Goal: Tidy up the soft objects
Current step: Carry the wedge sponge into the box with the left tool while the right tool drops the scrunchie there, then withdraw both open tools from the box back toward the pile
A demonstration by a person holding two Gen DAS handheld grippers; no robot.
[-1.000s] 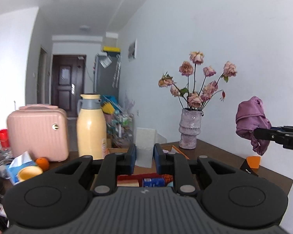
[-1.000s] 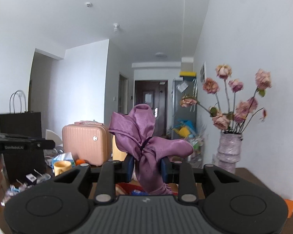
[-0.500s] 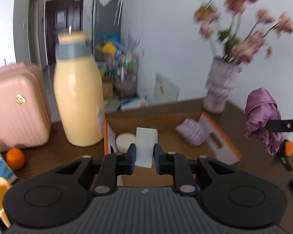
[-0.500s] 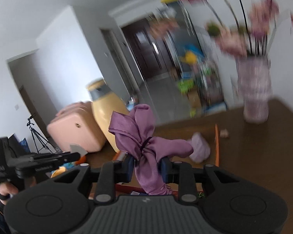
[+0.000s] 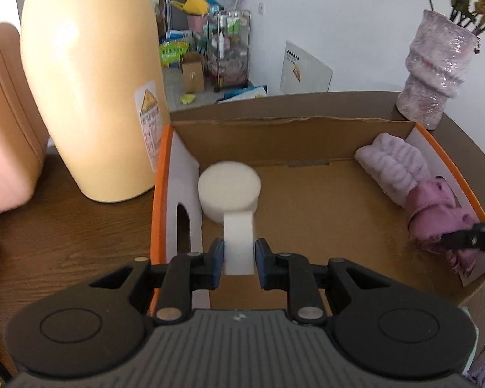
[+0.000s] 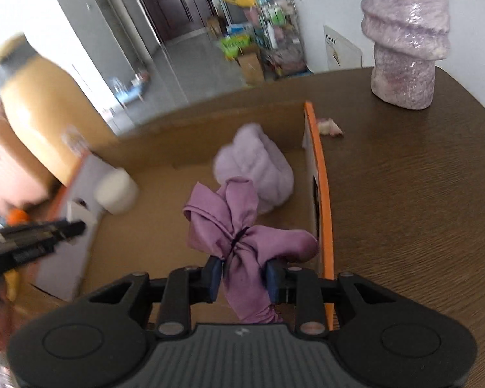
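My left tongs [image 5: 239, 257] pinch a white foam block [image 5: 238, 242] and my right tongs [image 6: 245, 274] clamp the purple cloth bundle [image 6: 242, 236] just below its tie, both over the cardboard box [image 5: 307, 200]. Both look light and squashy; the waist is the cloth's firmest hold.

Box mid-floor open; edges crowded.
We see bare floor in the cardboard box [image 5: 307, 200] btwn the white foam puck [image 5: 229, 190] at its left wall & the lilac plush roll [image 5: 394, 165] at the right; yellow jug [image 5: 90, 74] and vase [image 5: 436, 68] flank it on the desk [image 6: 420, 194].
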